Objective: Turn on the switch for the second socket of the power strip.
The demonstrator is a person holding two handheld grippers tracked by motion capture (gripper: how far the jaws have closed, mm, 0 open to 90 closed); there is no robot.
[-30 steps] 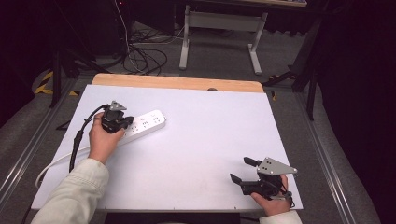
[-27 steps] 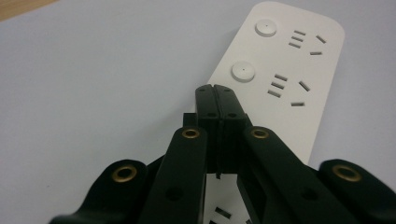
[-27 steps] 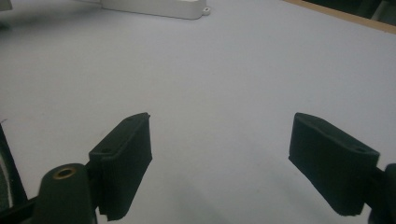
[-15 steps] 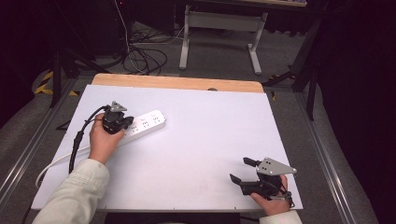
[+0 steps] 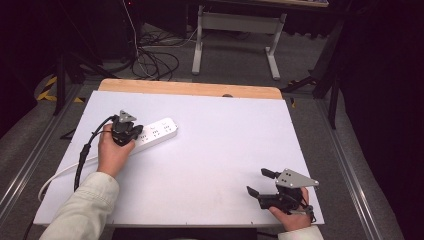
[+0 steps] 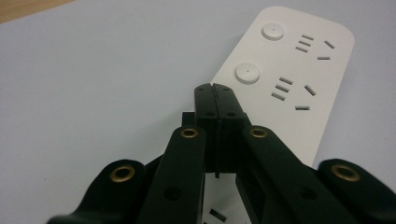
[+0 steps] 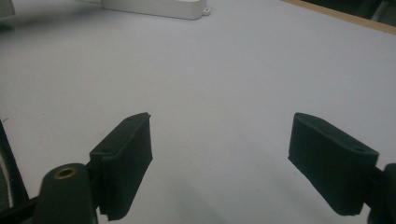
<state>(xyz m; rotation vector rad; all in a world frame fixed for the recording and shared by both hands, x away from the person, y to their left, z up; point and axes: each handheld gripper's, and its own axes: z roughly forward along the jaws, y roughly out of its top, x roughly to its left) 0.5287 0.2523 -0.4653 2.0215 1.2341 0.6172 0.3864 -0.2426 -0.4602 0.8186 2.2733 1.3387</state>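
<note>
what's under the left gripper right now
The white power strip lies under the left gripper, whose jaws are shut over its top face. Two round buttons and socket slots show beyond the tips; the strip's part beneath the gripper body is covered.

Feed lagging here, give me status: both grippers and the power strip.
Left gripper shut, tips over the white power strip, nothing between them. Right gripper open, low over bare table, away from strip. Nothing in the way.
</note>
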